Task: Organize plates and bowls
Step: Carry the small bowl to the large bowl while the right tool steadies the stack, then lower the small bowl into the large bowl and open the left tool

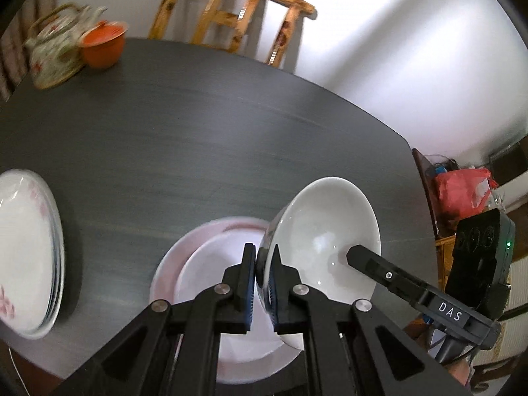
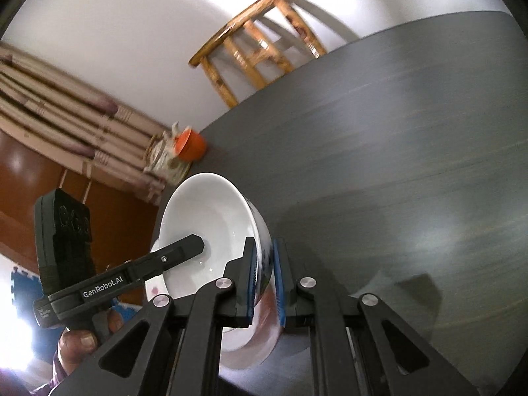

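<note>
A white bowl (image 1: pixel 323 231) with a blue-patterned outside hangs tilted above a pink-rimmed plate (image 1: pixel 198 247) on the dark table (image 1: pixel 198 132). My left gripper (image 1: pixel 262 254) is shut on the bowl's left rim. From the right, a finger (image 1: pixel 363 257) of my right gripper reaches inside the bowl. In the right wrist view the same bowl (image 2: pixel 204 217) is clamped at its right wall by my right gripper (image 2: pixel 265 247), which is shut on it. The left gripper's finger (image 2: pixel 184 247) lies inside the bowl, and the plate's edge (image 2: pixel 153 285) shows below.
A stack of white plates (image 1: pixel 29 247) with pink flowers sits at the table's left edge. A floral teapot (image 1: pixel 56 46) and an orange cup (image 1: pixel 104 46) stand at the far left corner. A wooden chair (image 1: pixel 231 16) stands behind the table. A hand (image 2: pixel 82 340) holds the left gripper.
</note>
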{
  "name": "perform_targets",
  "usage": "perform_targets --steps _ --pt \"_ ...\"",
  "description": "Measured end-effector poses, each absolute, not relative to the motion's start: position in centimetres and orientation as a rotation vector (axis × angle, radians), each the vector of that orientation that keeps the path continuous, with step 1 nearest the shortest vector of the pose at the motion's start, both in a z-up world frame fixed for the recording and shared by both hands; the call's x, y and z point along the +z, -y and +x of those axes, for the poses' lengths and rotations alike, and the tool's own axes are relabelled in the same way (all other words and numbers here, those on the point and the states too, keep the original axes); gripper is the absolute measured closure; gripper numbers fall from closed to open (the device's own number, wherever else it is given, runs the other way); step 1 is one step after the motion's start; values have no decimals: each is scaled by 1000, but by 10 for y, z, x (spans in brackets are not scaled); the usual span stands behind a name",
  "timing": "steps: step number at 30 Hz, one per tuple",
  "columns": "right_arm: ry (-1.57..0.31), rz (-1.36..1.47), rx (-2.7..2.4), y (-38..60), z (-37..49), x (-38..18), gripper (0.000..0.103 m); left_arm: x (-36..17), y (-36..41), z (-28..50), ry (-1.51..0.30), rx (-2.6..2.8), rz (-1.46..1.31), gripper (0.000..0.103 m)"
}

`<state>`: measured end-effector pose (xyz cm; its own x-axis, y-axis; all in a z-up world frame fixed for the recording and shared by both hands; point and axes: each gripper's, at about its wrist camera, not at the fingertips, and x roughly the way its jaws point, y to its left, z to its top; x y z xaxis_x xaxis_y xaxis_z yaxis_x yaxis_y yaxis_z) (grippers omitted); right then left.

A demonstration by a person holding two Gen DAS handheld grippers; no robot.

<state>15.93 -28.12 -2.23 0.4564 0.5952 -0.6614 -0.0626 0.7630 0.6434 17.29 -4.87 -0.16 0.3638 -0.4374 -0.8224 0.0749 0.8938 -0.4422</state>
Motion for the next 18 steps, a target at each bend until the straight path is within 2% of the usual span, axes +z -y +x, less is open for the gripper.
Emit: perform_targets --steps 18 --pt "-1121 495 423 227 130 -50 92 -43 25 142 -1177 -287 -334 96"
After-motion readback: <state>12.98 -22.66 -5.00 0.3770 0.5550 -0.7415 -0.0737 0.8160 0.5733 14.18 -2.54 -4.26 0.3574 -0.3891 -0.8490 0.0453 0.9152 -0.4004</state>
